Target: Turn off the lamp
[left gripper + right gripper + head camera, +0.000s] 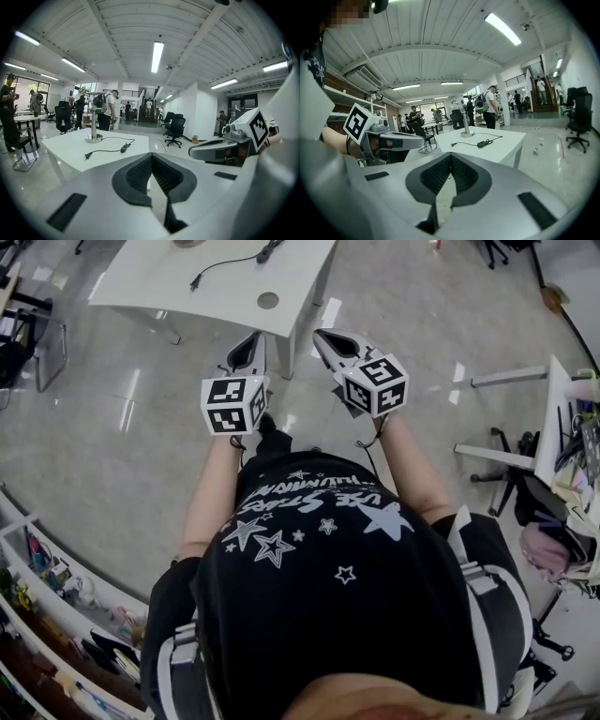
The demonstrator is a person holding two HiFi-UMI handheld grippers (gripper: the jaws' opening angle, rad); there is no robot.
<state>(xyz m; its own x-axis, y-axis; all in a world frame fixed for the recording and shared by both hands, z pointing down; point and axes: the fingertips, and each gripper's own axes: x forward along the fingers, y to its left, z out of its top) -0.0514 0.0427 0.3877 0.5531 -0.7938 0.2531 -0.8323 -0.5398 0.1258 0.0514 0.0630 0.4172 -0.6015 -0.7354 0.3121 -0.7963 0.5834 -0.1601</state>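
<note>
Broadly, a pale glossy floor [131, 446] fills the head view, and a white surface [178, 282] stands on it ahead of the person, well apart from both grippers. The person's dark star-printed shirt [319, 559] takes up the lower middle of that view, with both bare forearms reaching forward side by side.

The left gripper [251, 341] and the right gripper [323, 338] are held near each other above the floor, short of the surface's near edge, each with its marker cube toward the person. In the left gripper view the ribbed jaws are pressed together at the tips with nothing between them. The right gripper view shows the same: jaws closed on each other, pinching nothing.

The lamp [93, 126] stands upright on the surface, on its far part, on a round metal base; its head is too small to read. A black cord [108, 150] trails from the base across the surface toward the near side. An inline switch [124, 147] sits partway along it, and the plug [87, 155] lies loose on the surface at the end.
</note>
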